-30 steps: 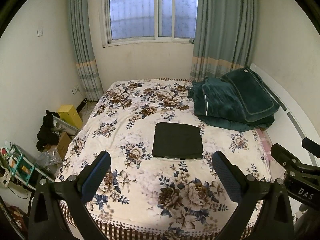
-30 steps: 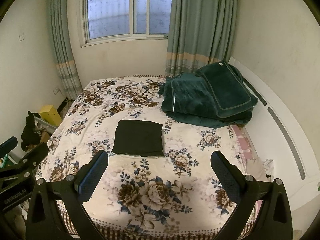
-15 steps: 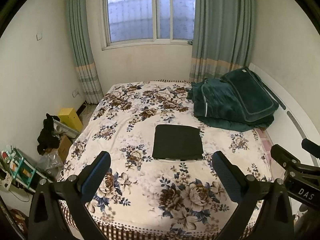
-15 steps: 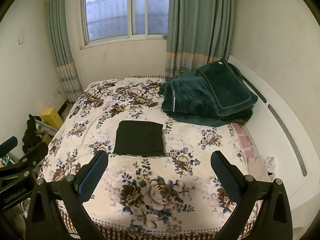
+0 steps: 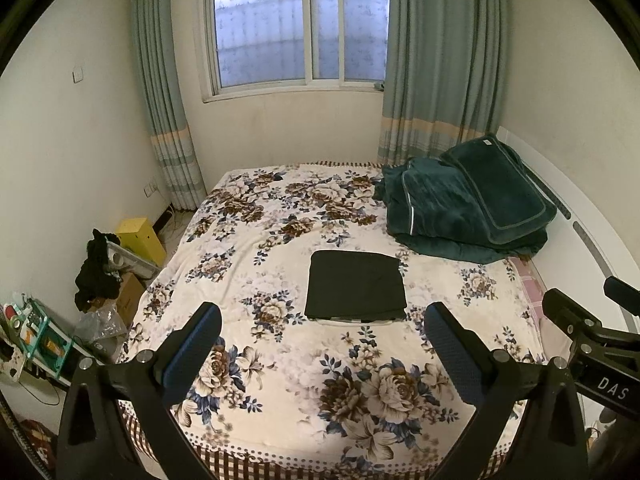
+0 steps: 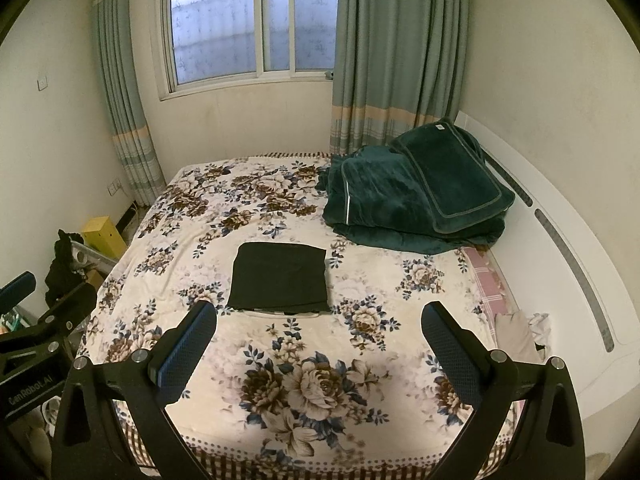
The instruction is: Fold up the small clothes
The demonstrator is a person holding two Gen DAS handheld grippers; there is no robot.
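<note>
Compared with a second ago, both cameras now sit further back from the bed [image 5: 280, 384]: more of the wall under the window [image 5: 298, 28] shows, and the folded dark garment [image 5: 354, 285] looks smaller in each frame. The garment itself has not shifted; it lies flat as a neat rectangle at the centre of the left wrist frame and left of centre in the right wrist frame [image 6: 280, 277], with a thin pale edge peeking out along its near side.

The left gripper [image 5: 320, 344] hangs over the near part of the floral bedspread, its blue-padded fingers [image 5: 192, 350] spread wide apart with nothing between them. The right gripper [image 6: 318, 342] does the same, fingers [image 6: 450, 352] wide apart and empty, well apart from the garment. Each gripper's body also intrudes at the edge of the other's view, at lower right and lower left.

A heap of dark green bedding [image 5: 468, 210] fills the right middle of the frame, against the curtain [image 5: 436, 60].

At the lower left of the left wrist frame, a teal bin or rack [image 5: 38, 338] holds what seem to be small packets, too blurred to name. Above it, a black cloth [image 5: 96, 274] drapes over a cardboard box [image 5: 129, 298], beside a yellow box [image 5: 140, 234].
</note>
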